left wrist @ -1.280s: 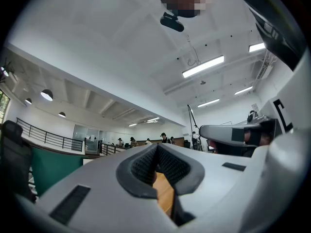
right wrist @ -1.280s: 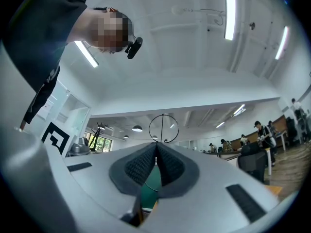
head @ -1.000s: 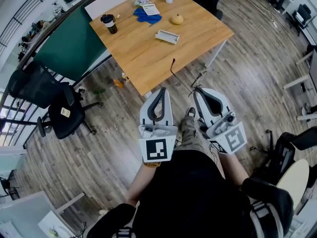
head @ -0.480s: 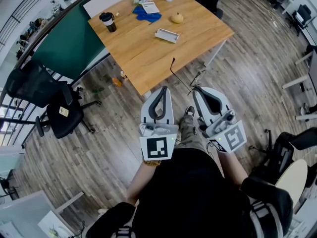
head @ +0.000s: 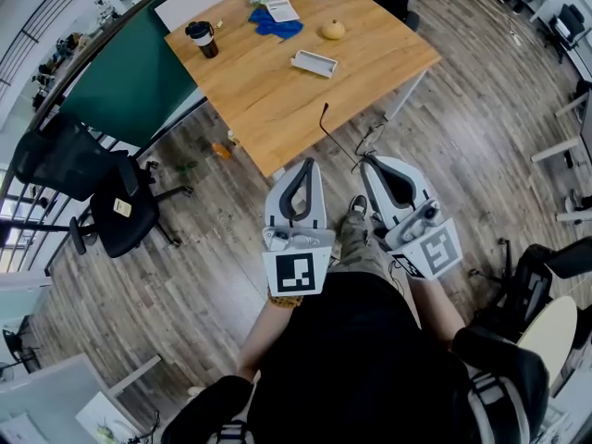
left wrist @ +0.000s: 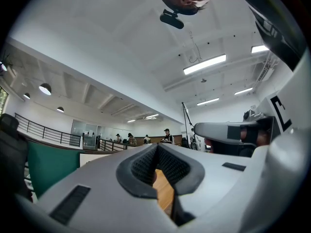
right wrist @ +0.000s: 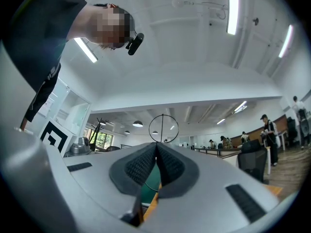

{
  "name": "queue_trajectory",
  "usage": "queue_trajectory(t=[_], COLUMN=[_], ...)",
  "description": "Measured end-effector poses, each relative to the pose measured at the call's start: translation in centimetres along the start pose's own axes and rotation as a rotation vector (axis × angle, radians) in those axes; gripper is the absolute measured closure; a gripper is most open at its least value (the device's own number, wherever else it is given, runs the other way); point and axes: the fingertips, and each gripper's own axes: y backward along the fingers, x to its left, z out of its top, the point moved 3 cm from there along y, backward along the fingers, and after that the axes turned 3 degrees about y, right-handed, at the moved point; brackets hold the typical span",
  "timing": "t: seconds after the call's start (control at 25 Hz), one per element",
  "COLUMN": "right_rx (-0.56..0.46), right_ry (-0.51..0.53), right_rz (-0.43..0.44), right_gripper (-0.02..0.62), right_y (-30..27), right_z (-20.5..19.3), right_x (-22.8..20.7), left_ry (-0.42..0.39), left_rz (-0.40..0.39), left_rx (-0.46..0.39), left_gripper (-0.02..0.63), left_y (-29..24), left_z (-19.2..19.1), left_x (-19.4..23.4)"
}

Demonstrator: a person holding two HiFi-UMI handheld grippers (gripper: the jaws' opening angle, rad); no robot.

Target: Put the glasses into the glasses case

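Left gripper [head: 306,163], right gripper [head: 368,162]: jaws pressed together, nothing between; side by side over floor, near table [head: 268,100]; case [head: 314,64] on table, well apart.

case [head: 314,63]: on table [head: 277,109], centre | cup [head: 203,40]: on table, left of case | chair [head: 120,213]: left of table

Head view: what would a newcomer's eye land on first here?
Two white handheld grippers with black-and-white marker cubes fill the lower centre: the left gripper and right gripper, both shut and empty. Beyond them, a light wooden square table carries a white rectangular glasses case near its middle.
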Motion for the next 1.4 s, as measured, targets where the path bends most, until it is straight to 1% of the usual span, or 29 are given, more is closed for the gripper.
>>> queue_trajectory(t=[0.24, 0.52, 0.84, 1.04, 1.24, 1.4], right_rx=[0.011, 0.017, 0.024, 0.026, 0.027, 0.04], right_ry=[-0.006, 0.0, 0.01, 0.004, -0.012, -0.027], right_rz=[0.004, 0.007, 0.012, 0.011, 0.002, 0.016], right_gripper=[0.584, 0.586, 0.586, 0.586, 0.586, 0.586], right_y=[-0.6, -1.3, -2.4, -3.1, -4.4, -5.3], right_z=[-0.6, -1.1, -1.8, -2.6, -3.4, -3.7], right_x=[-0.5, -1.3, -2.7, -4.6, -7.2, -9.7], left_ry=[0.005, -0.009, -0.011, -0.01, -0.033, -0.025], left_rz=[0.006, 0.014, 0.017, 0.019, 0.02, 0.044], left_rx=[0.003, 0.004, 0.01, 0.021, 0.049, 0.082], left_gripper=[0.588, 0.588, 0.588, 0.588, 0.588, 0.588], left_y=[-0.6, -1.1, -2.8, -4.7, -7.2, -9.4], left_z=[-0.5, -0.8, -1.6, -2.5, -3.1, -3.4], left_x=[0.5, 1.1, 1.7, 1.7, 2.1, 2.2])
